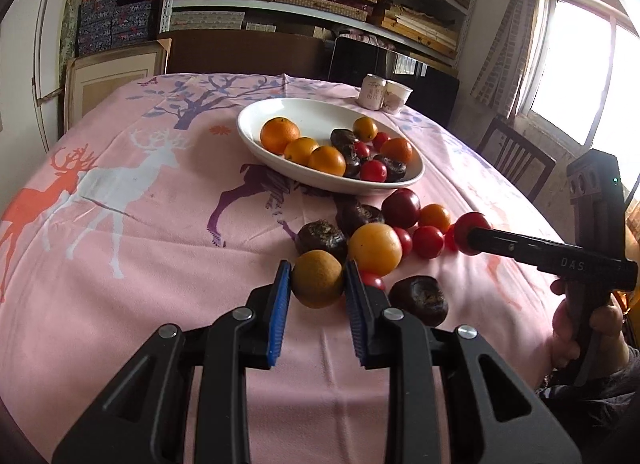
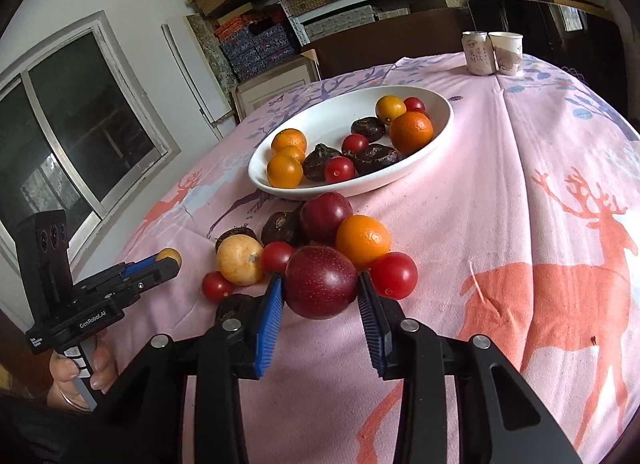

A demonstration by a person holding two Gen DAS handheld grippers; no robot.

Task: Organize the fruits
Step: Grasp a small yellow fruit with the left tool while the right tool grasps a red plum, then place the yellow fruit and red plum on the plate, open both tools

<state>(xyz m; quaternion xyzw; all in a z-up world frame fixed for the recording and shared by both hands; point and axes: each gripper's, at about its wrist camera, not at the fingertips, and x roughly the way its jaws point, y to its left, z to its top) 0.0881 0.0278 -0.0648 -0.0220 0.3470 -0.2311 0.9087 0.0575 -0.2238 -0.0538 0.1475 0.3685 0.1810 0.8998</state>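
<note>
A white oval bowl holds oranges, cherry tomatoes and dark water chestnuts. In front of it a loose pile of fruit lies on the pink tablecloth. My left gripper is shut on a small brownish-yellow fruit; it also shows in the right wrist view. My right gripper is shut on a dark red plum, which also shows in the left wrist view. Beside the plum lie an orange, a cherry tomato and a yellow fruit.
A can and a paper cup stand at the table's far edge. A dark chair stands by the window side. Shelves of boxes fill the wall behind the table. A water chestnut lies close to my left gripper.
</note>
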